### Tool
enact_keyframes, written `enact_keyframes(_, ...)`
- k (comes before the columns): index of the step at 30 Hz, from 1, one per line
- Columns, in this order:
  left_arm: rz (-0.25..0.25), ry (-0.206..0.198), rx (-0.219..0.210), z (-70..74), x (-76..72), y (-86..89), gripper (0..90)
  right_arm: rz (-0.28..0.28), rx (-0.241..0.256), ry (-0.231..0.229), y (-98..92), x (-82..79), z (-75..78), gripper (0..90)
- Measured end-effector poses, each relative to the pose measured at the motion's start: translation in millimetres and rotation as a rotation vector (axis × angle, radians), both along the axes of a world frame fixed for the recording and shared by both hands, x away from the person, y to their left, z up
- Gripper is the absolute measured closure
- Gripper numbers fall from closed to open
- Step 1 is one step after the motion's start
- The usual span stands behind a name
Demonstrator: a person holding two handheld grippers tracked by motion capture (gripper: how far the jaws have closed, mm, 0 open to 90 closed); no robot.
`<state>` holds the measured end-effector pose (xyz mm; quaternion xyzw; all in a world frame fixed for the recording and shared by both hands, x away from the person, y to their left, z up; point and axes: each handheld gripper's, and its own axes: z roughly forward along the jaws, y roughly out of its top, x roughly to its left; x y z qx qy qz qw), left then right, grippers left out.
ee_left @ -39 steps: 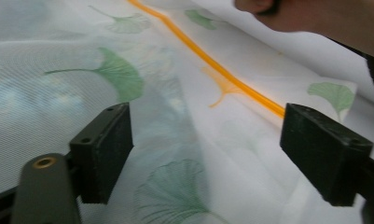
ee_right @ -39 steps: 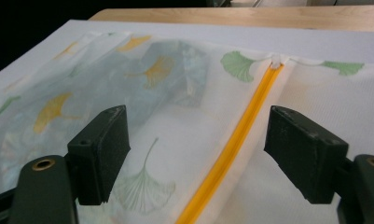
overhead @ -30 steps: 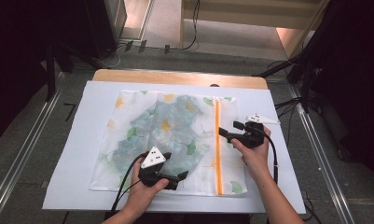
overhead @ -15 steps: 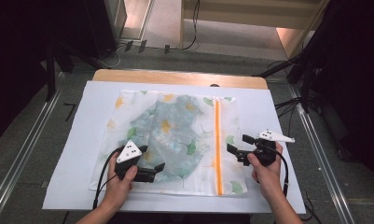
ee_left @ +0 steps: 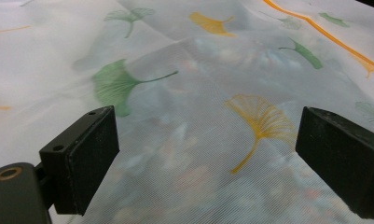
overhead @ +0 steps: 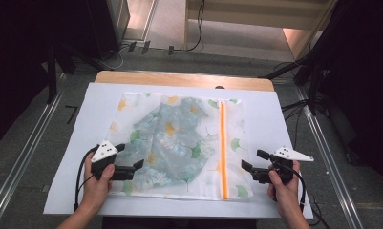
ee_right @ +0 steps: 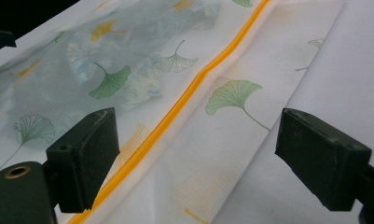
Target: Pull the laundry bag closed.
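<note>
White sheet (overhead: pixel 84 119) over wooden table (overhead: pixel 179 78), dark floor around. Mesh laundry bag (overhead: pixel 179 143) with ginkgo print lying flat mid-sheet, folded pale garment (overhead: pixel 172 138) inside, orange zipper (overhead: pixel 223 148) running near bag's right edge. Left gripper (overhead: pixel 132 168) at bag's near-left corner, jaws spread wide over mesh, grasping nothing. Right gripper (overhead: pixel 250 161) just right of bag's near edge, beside zipper, jaws likewise released, empty, above bag's edge strip.
</note>
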<state>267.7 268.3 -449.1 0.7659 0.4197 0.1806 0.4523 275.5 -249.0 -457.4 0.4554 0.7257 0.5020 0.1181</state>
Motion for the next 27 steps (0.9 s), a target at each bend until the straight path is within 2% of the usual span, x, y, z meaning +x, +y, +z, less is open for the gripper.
enact_keyframes(1,0.012,0.002,-0.005,0.5,-0.6,9.8,6.3,-0.003,-0.003,-0.001,-1.2,-1.8,-0.2,13.3)
enact_keyframes(2,0.012,0.002,-0.005,0.5,-0.6,9.8,6.3,-0.006,-0.011,0.001,-2.6,-3.6,-0.3,13.4)
enact_keyframes(8,0.044,0.009,0.001,-1.3,-4.8,34.5,6.4,-0.009,-0.018,-0.011,-10.8,-13.8,0.5,13.4)
enact_keyframes(9,0.045,0.014,0.002,-2.5,-5.5,37.8,6.4,-0.01,-0.04,-0.022,-14.4,-17.8,0.4,13.4)
enact_keyframes(11,0.053,0.019,0.01,-3.6,-7.4,43.7,6.4,-0.007,-0.049,-0.026,-16.6,-19.6,0.0,13.4)
enact_keyframes(13,0.06,0.01,0.008,-2.5,-9.8,49.6,6.4,-0.019,-0.042,-0.018,-23.9,-25.1,-1.2,13.4)
enact_keyframes(17,0.079,-0.011,-0.012,2.4,-16.5,60.0,6.3,-0.051,-0.038,-0.014,-31.1,-31.6,-1.4,12.8)
enact_keyframes(18,0.079,-0.016,-0.018,3.5,-18.4,62.6,6.3,-0.064,-0.036,-0.003,-35.5,-35.6,-1.2,10.2)
enact_keyframes(20,0.086,-0.019,-0.024,5.3,-22.4,68.3,6.3,-0.052,-0.031,-0.002,-39.6,-39.3,-2.1,4.9)
enact_keyframes(22,0.092,-0.023,-0.048,7.6,-28.4,77.0,6.3,-0.046,-0.028,-0.002,-43.0,-43.1,-2.0,2.2)
enact_keyframes(27,0.1,-0.014,-0.063,7.6,-32.9,82.8,6.3,-0.064,-0.015,-0.002,-48.8,-47.8,-1.0,0.0)
